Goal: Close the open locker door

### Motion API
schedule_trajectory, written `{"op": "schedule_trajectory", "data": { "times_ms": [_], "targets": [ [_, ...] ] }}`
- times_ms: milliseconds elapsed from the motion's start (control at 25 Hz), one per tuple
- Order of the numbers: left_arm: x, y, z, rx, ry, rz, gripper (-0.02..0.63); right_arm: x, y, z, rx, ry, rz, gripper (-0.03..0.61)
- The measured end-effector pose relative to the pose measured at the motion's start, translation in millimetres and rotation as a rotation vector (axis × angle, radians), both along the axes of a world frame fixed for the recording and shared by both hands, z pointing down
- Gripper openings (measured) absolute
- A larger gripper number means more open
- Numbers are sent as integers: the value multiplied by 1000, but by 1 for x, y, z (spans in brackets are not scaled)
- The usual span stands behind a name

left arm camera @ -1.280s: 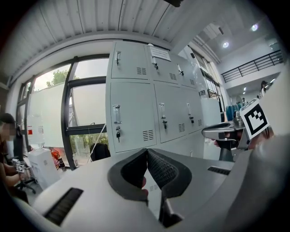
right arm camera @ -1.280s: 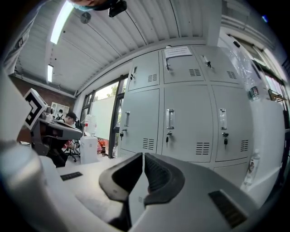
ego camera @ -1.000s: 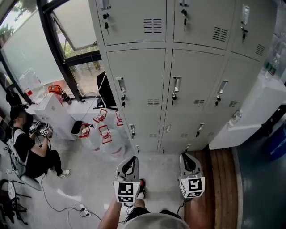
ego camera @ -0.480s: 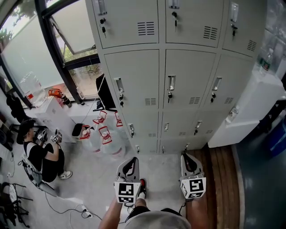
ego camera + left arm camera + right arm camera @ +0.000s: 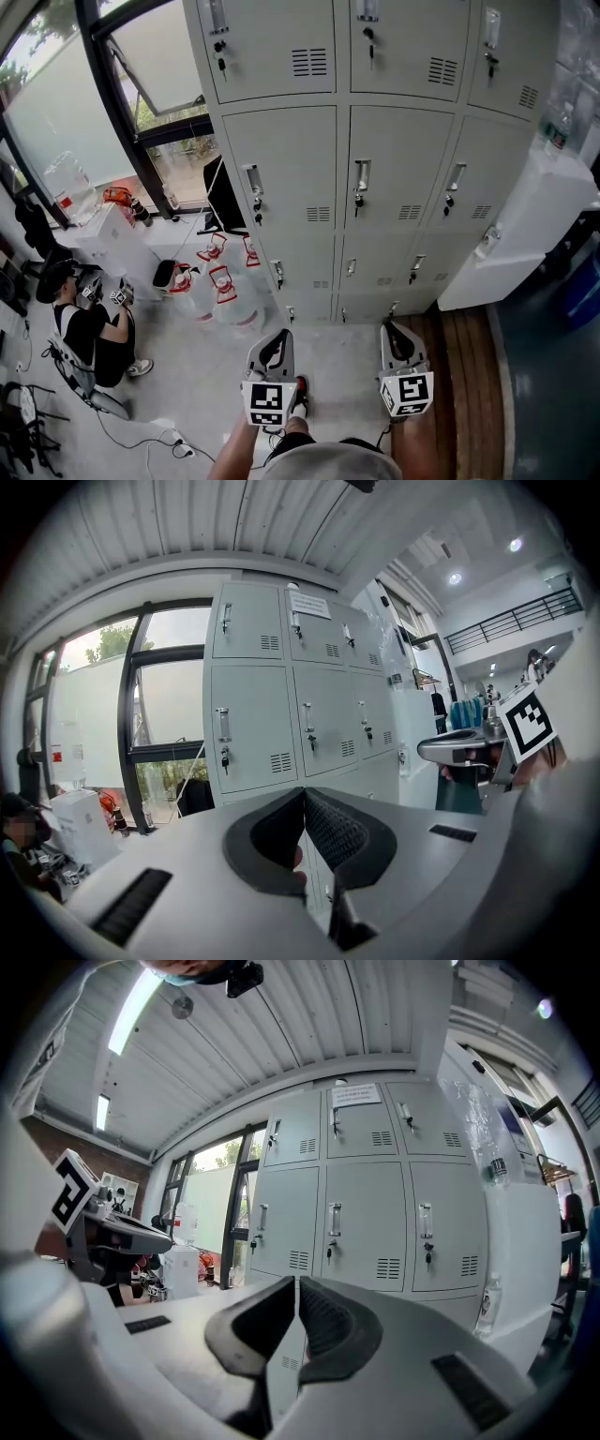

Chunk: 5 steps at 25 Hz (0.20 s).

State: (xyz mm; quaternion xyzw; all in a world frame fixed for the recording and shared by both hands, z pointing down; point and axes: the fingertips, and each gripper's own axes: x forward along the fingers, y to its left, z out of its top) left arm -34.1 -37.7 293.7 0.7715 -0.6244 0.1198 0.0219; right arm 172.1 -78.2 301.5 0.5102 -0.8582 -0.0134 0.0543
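A grey locker bank point(image 5: 291, 169) stands in front of me, three columns wide. Every door I can see lies flush with its frame, with handles and keys in the locks. No door stands ajar in any view. My left gripper point(image 5: 271, 341) is held low near my body, shut with nothing between its pads. My right gripper point(image 5: 395, 332) is level with it, also shut and empty. Both point toward the lockers, well short of them. The left gripper view shows the lockers point(image 5: 281, 705) beyond its jaws point(image 5: 303, 794). The right gripper view shows the lockers point(image 5: 366, 1213) past its jaws point(image 5: 296, 1283).
Water jugs with red handles point(image 5: 220, 281) sit on the floor at the lockers' left corner. A person point(image 5: 89, 328) sits low at the left near a white box point(image 5: 117, 239). A white unit point(image 5: 525, 234) flanks the lockers on the right. Cables point(image 5: 141, 427) trail across the floor.
The head view has shifted a little, so the lockers sit slightly differently in frame. The seated person at the left has bent lower. Both grippers stay where they were, shut.
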Motion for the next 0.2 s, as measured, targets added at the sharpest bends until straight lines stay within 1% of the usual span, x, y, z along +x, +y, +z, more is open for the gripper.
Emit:
{"op": "schedule_trajectory", "data": {
  "times_ms": [200],
  "targets": [
    [1,0,1,-2,-2,3,23,1,1,1,-4,1,2,28]
  ]
}}
